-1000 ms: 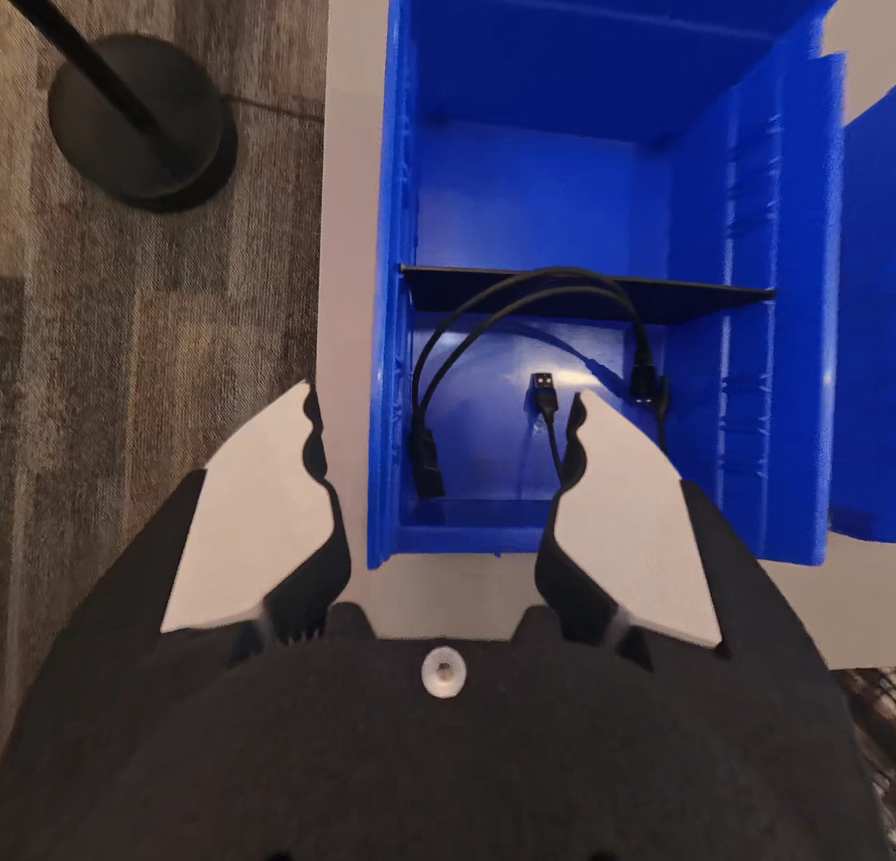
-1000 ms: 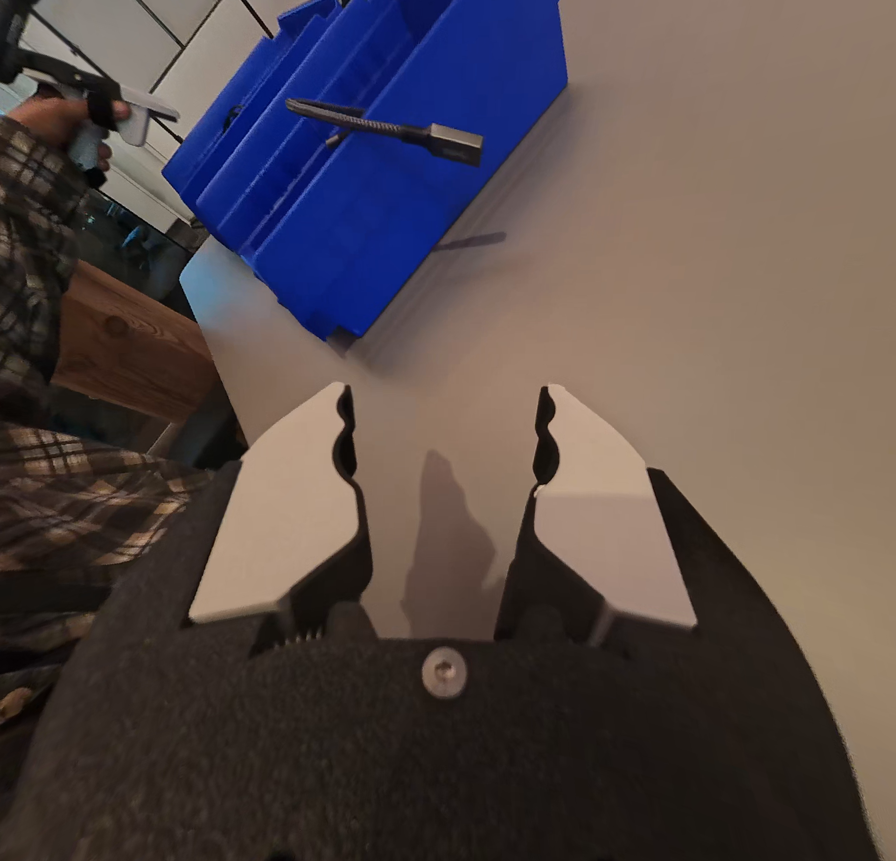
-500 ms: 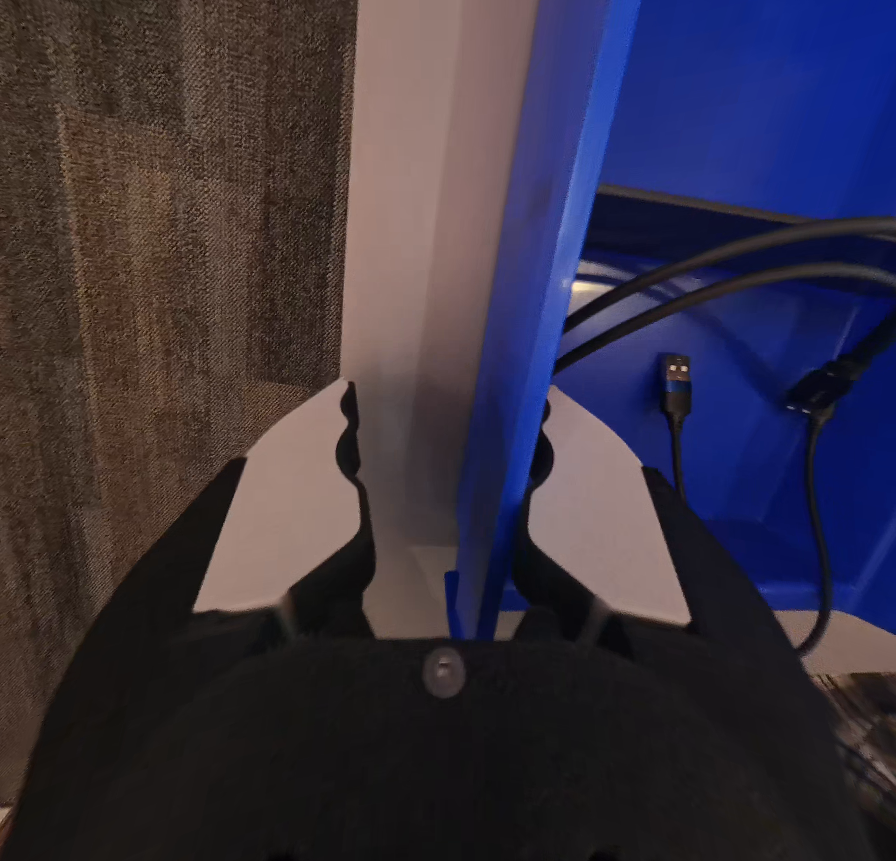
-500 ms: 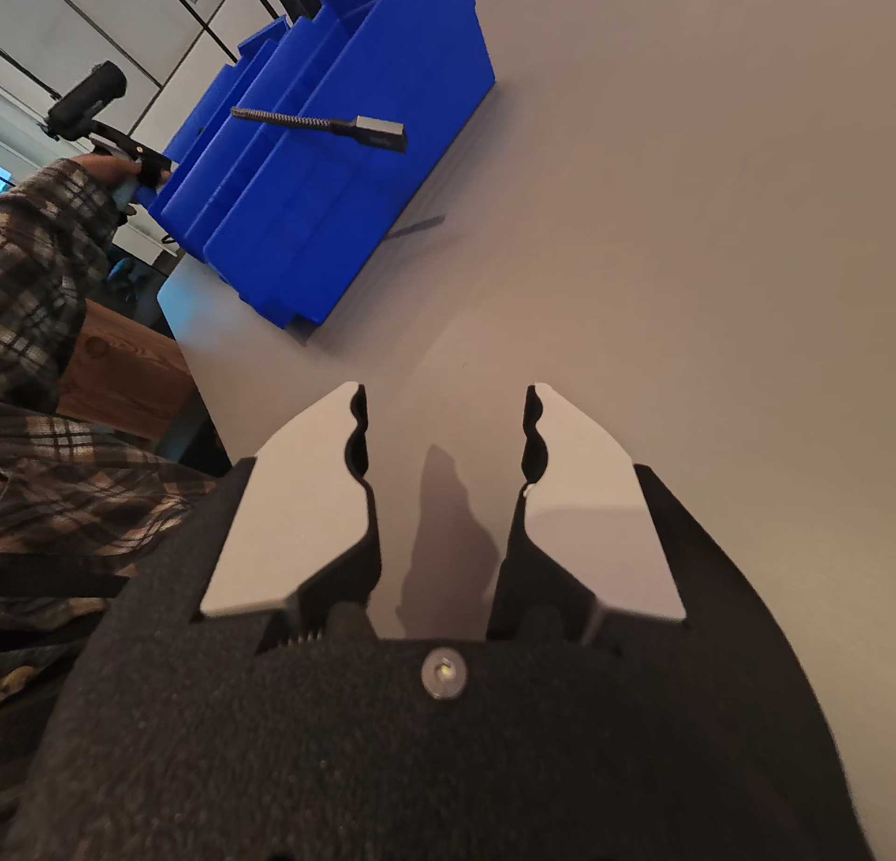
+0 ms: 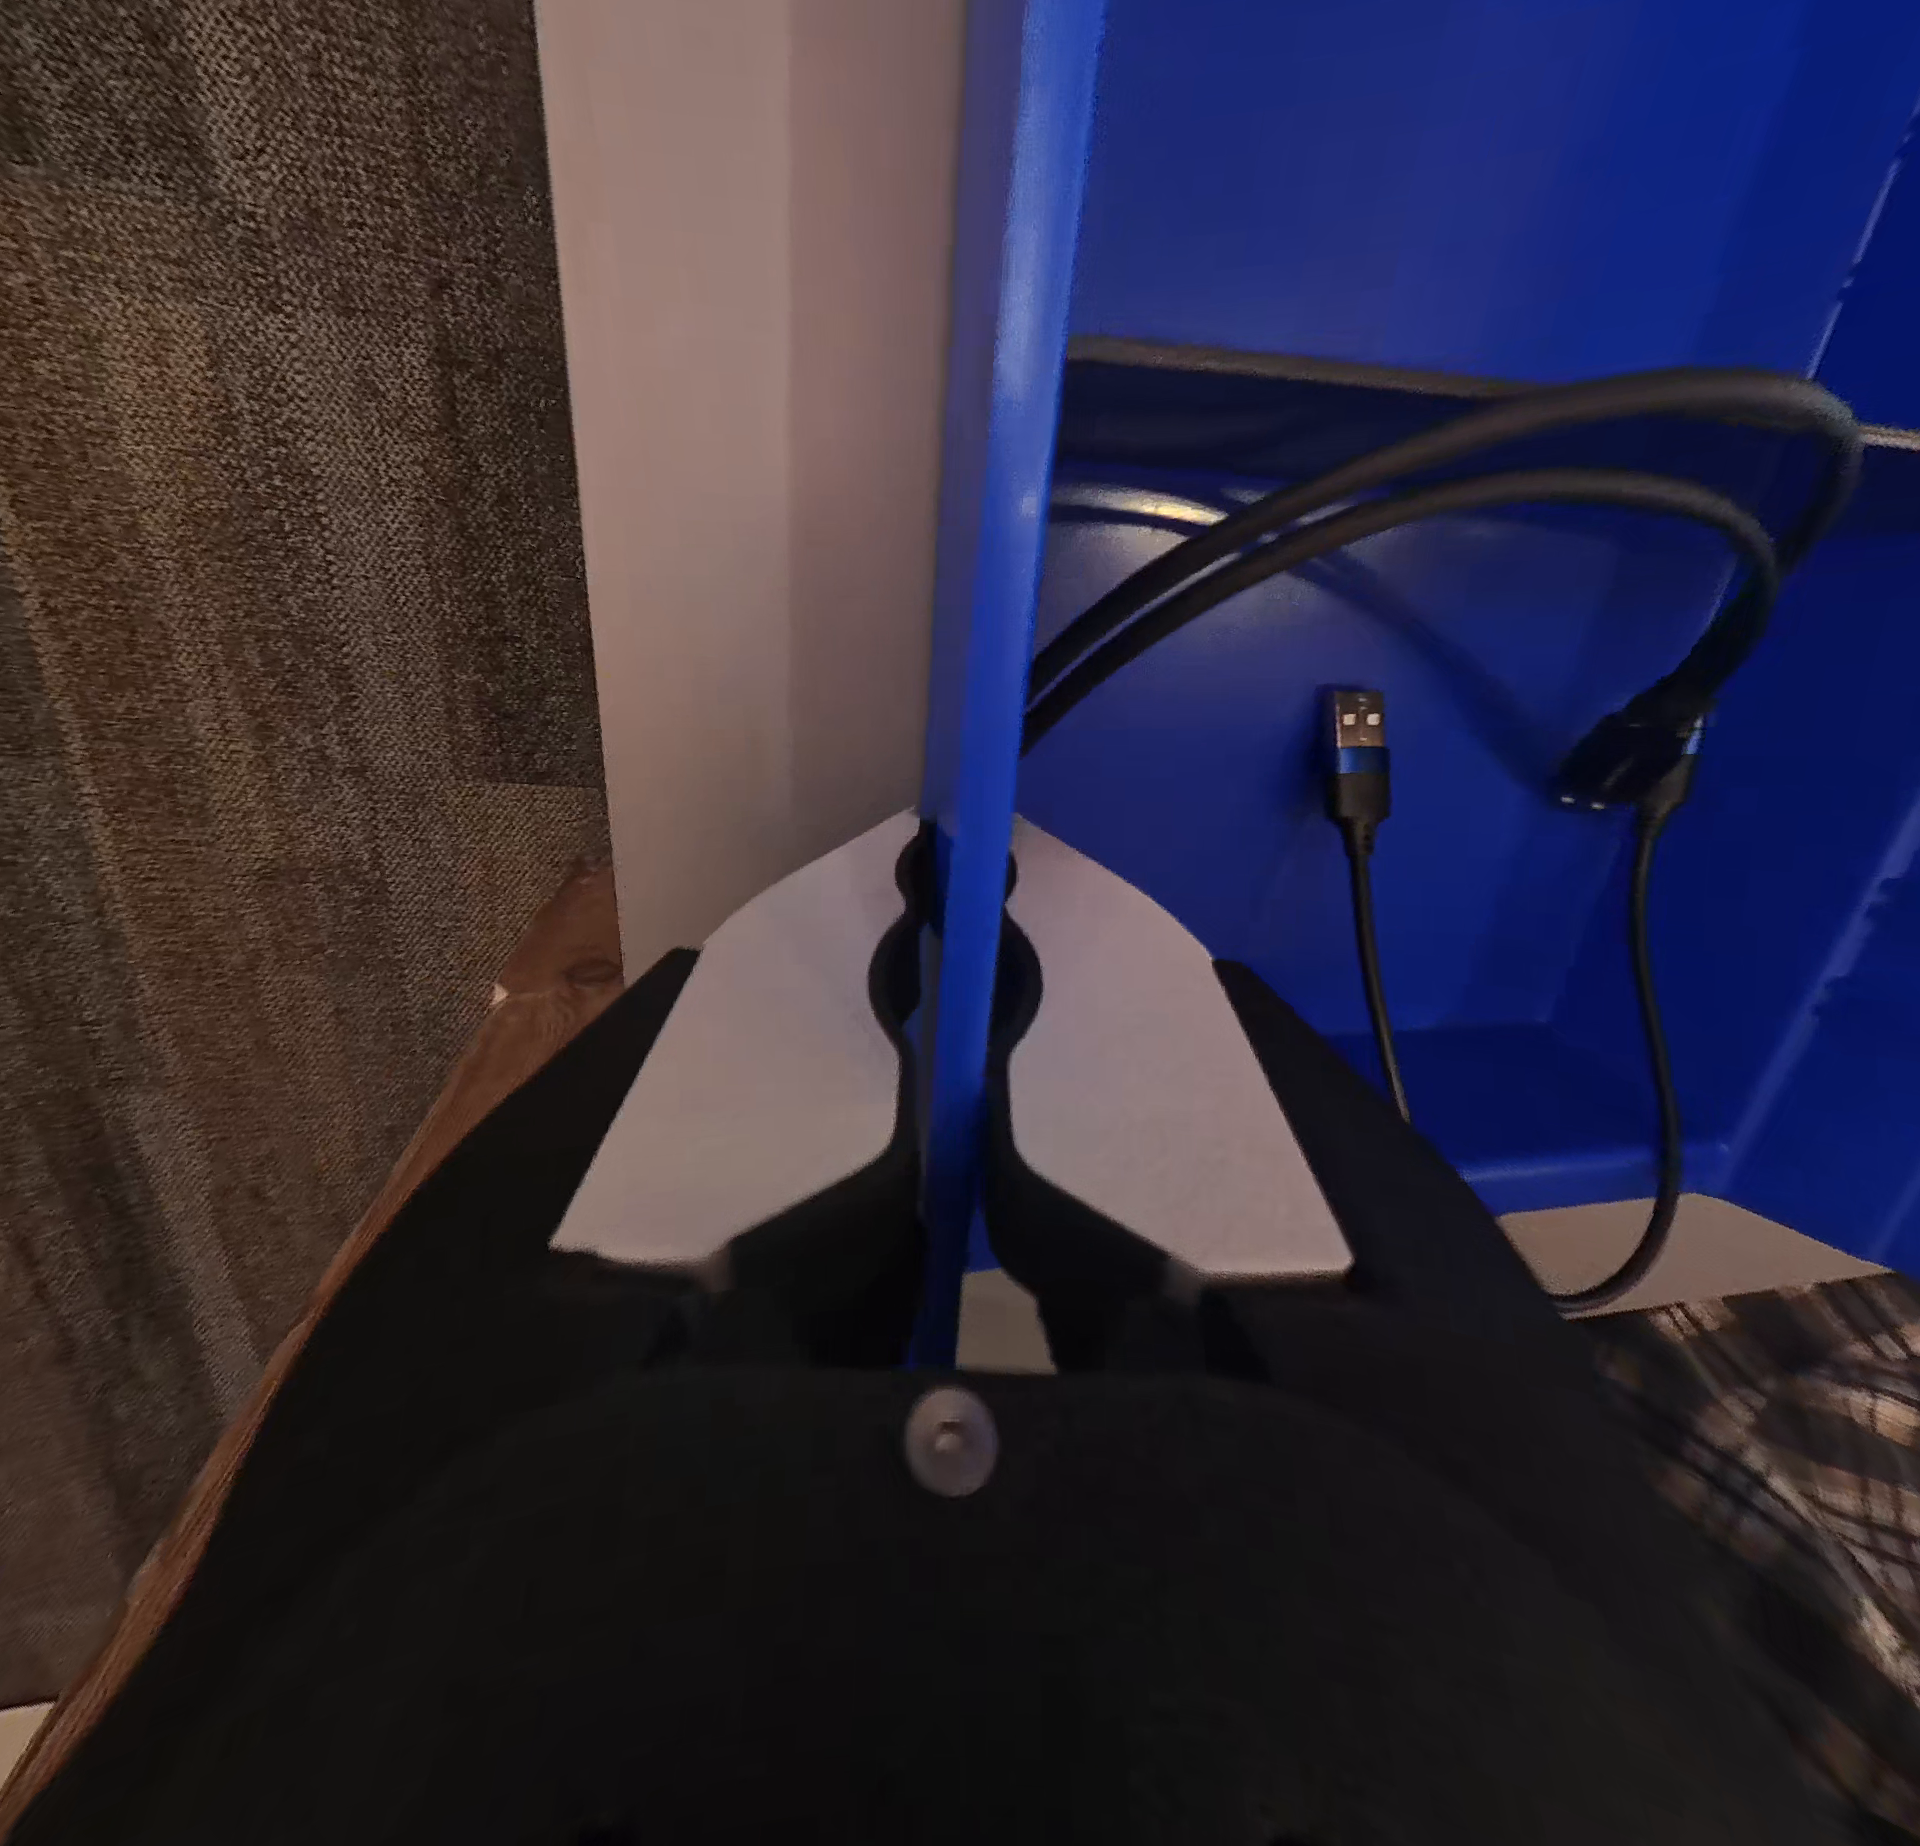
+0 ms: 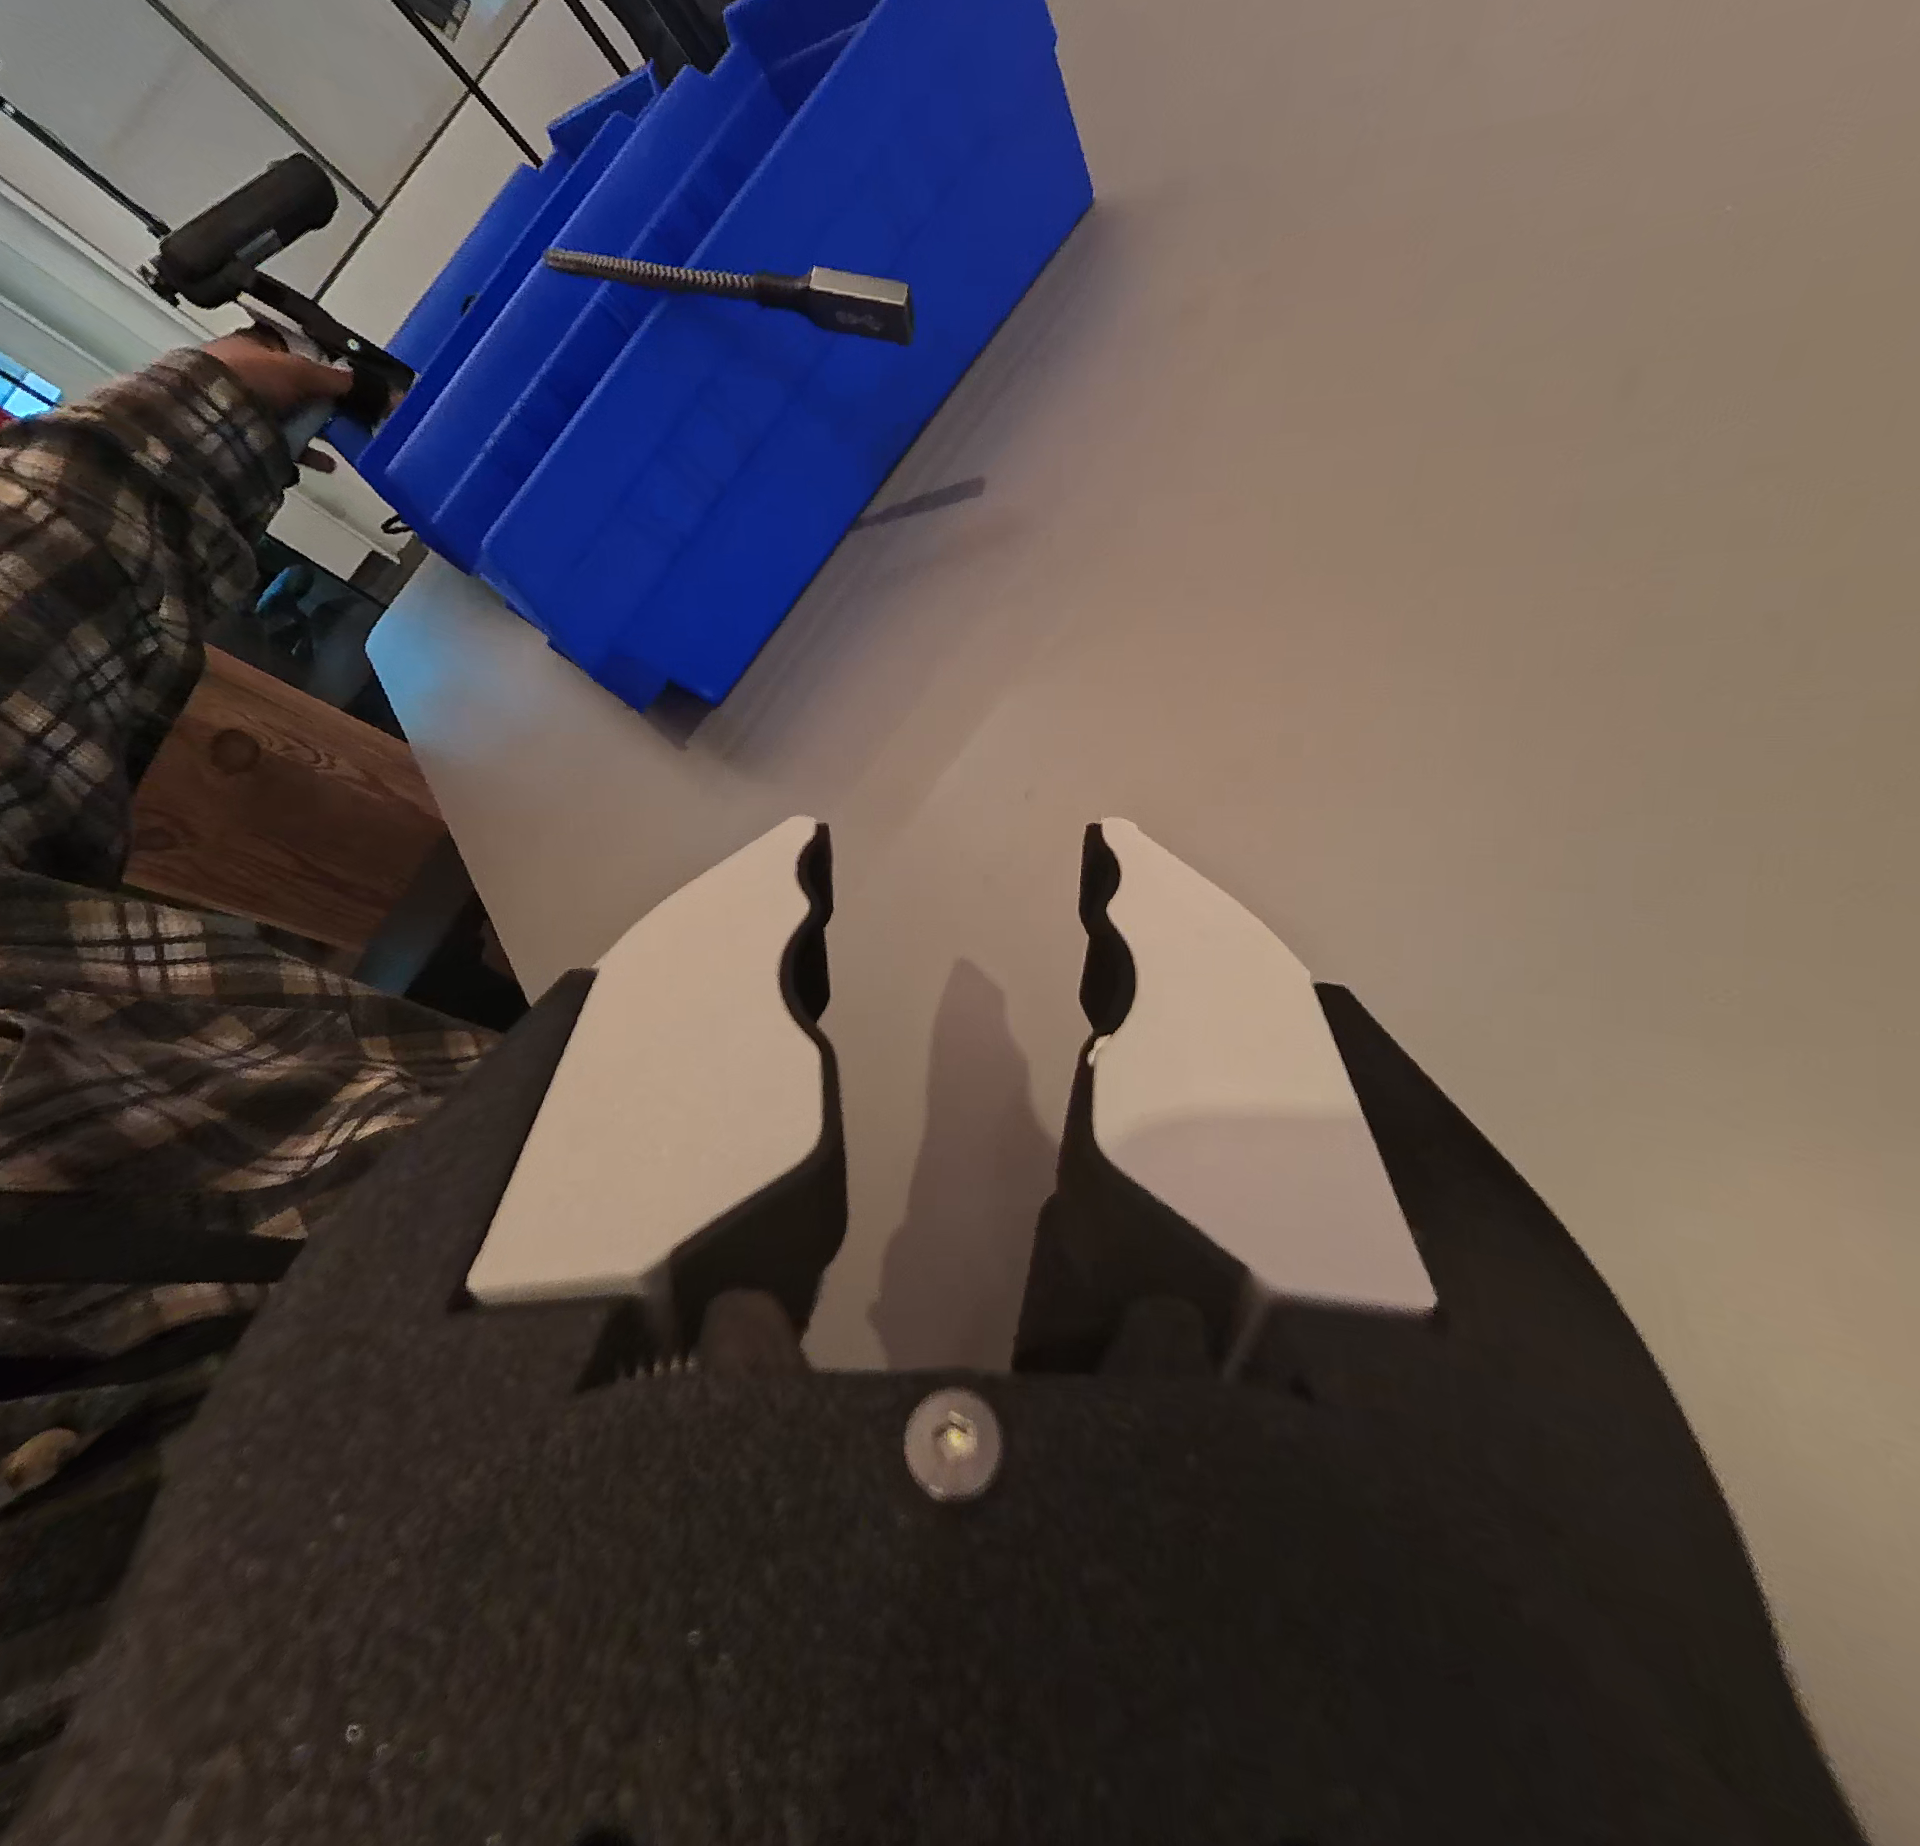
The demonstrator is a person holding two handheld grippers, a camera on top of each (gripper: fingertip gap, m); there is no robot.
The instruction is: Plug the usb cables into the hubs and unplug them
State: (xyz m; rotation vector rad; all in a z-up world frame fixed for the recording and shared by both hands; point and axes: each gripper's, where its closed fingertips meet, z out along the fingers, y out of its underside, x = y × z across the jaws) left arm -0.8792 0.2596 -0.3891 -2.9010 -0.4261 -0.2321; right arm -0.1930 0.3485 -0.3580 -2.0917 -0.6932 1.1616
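Note:
My left gripper is shut on the left side wall of a blue bin, one finger outside and one inside. In the bin lie black USB cables, a loose USB plug with a blue collar, and a black hub end with cables joined to it. My right gripper is open and empty, low over the grey table. Ahead of it stand blue bins, with a braided cable's metal plug sticking out over the rim.
The table edge and grey carpet lie left of the bin. A black divider crosses the bin. A wooden surface and a plaid sleeve are at the left; the person's hand holds the other gripper's handle. My right fingertips sit around 70 cm from my left ones. The loose USB plug sits 9 cm or so from the ends of my left fingers.
My left gripper closed onto the bin's left wall, which stood between its open fingers before. My right gripper narrowed a little and drifted slightly; the bins look nearer the centre.

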